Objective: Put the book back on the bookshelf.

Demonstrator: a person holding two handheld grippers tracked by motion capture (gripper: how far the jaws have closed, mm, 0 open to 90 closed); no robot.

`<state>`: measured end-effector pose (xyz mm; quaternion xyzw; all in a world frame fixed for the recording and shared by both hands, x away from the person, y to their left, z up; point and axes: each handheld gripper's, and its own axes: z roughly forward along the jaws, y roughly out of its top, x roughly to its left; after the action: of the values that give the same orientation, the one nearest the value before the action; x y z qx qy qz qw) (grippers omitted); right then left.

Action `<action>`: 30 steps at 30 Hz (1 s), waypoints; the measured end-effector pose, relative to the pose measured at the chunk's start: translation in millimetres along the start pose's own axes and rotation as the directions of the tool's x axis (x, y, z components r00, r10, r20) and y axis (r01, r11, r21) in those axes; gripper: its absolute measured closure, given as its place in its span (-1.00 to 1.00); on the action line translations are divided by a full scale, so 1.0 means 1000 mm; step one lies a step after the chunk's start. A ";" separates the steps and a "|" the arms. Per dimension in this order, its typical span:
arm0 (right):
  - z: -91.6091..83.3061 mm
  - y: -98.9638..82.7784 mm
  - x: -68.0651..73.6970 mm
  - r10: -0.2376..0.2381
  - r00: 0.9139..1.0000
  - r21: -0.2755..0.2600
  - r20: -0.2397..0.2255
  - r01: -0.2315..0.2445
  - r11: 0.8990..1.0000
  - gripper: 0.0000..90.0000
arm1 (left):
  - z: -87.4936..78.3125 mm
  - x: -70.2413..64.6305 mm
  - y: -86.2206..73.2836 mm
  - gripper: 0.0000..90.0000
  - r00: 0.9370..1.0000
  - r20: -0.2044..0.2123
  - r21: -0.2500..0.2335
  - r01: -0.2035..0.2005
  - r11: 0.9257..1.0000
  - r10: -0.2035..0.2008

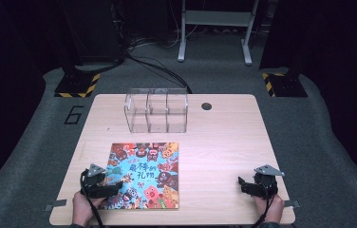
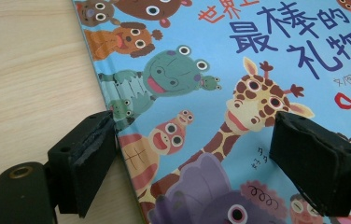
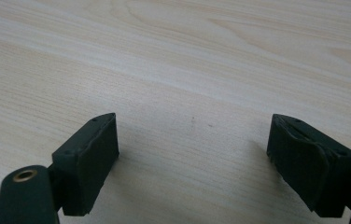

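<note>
The person stands at the near edge of the wooden table (image 1: 224, 137), both forearms reaching in low, a gripper in each hand. The left gripper (image 1: 116, 186) lies almost flat, turned inward so its black jaws point across the near left part of a picture book (image 1: 145, 175). In the left gripper view the jaws are spread wide: one sits just at the book's left edge, where cover meets tabletop, the other hangs over the giraffe on the cover. Neither pad seems to press on the book, though from this angle I cannot be sure whether they brush it. The left hand (image 1: 82, 205) grips the tool from behind, wrist close to the table edge.

The book lies flat, cover up, on the near left half of the table, with a clear three-compartment box (image 1: 156, 110) standing beyond it.

The right gripper (image 1: 241, 182) rests well apart from the book near the right corner, pointing left, its jaws spread over bare wood with nothing between them.
</note>
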<state>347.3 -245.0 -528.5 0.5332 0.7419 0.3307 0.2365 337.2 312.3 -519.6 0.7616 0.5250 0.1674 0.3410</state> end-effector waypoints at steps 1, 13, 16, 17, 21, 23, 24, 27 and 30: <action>0.000 0.000 0.000 0.000 1.000 0.000 0.000 0.000 1.000 -0.64 | 0.001 -0.002 0.000 -0.67 1.000 -0.003 -0.004 -0.005 1.000 0.005; 0.000 0.000 0.000 0.002 1.000 -0.001 0.001 -0.002 1.000 -0.63 | 0.013 -0.030 0.009 -0.67 0.998 0.022 -0.002 -0.053 0.999 0.054; 0.000 0.000 0.000 0.002 1.000 0.000 0.001 -0.002 1.000 -0.63 | 0.015 -0.036 0.012 -0.66 0.996 0.034 0.020 -0.085 0.996 0.085; 0.000 0.000 0.000 0.002 1.000 -0.001 0.001 -0.002 1.000 -0.63 | 0.017 -0.040 0.014 -0.66 0.995 0.039 0.017 -0.088 0.996 0.087; 0.000 0.000 0.000 0.002 1.000 -0.001 0.001 -0.002 1.000 -0.63 | 0.021 -0.050 0.016 -0.66 0.995 0.042 0.016 -0.093 0.996 0.092; 0.000 0.000 0.000 0.002 1.000 -0.001 0.001 -0.002 1.000 -0.63 | 0.023 -0.055 0.018 -0.66 0.995 0.043 0.022 -0.090 0.996 0.089; 0.000 0.000 0.000 0.002 1.000 -0.001 0.001 -0.002 1.000 -0.63 | 0.023 -0.058 0.020 -0.65 0.995 0.045 0.032 -0.094 0.995 0.093; 0.000 0.000 0.000 0.002 1.000 -0.001 0.002 -0.002 1.000 -0.63 | 0.027 -0.066 0.022 -0.65 0.995 0.042 0.032 -0.092 0.995 0.091; 0.000 0.000 0.000 0.001 1.000 -0.002 0.001 -0.001 1.000 -0.62 | 0.030 -0.074 0.025 -0.64 0.995 0.043 0.032 -0.094 0.995 0.093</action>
<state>347.2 -244.9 -528.5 0.5337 0.7409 0.3313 0.2374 343.5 228.5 -516.4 0.7943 0.4844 0.1585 0.3307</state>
